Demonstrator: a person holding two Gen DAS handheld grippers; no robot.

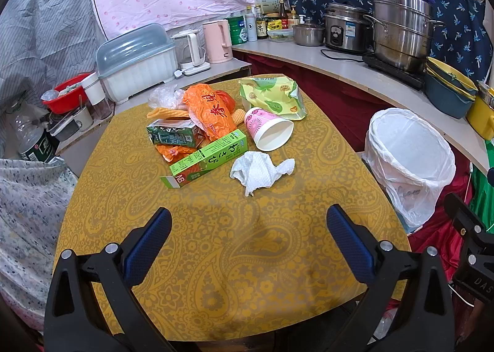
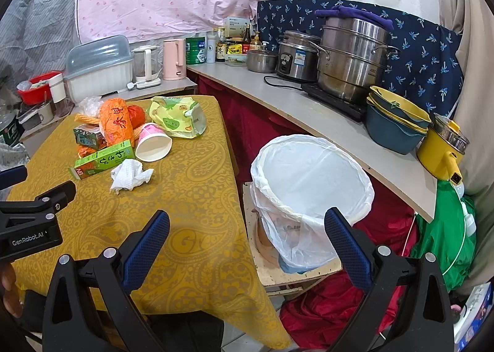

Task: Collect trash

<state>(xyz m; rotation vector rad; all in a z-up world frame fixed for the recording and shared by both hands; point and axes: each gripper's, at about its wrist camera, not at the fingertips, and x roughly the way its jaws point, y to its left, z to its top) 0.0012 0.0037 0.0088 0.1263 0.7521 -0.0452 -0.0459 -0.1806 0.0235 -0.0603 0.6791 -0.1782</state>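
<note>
Two views of a yellow patterned surface (image 1: 247, 259) in a crowded kitchen, pots on a long shelf behind. Trash piled at the far end: white tissue (image 1: 259, 171), pink paper cup (image 1: 268, 128) on its side, green box (image 1: 208, 156), orange wrapper (image 1: 210, 114), yellow-green bag (image 1: 273, 99). White-lined trash bin (image 2: 308, 194) just beside the surface, its stool seen only from the right wrist. Left tongs (image 1: 248, 228) wide open, holding nothing, above bare cloth. Right tongs (image 2: 247, 228) wide open too, empty, near the bin.
</note>
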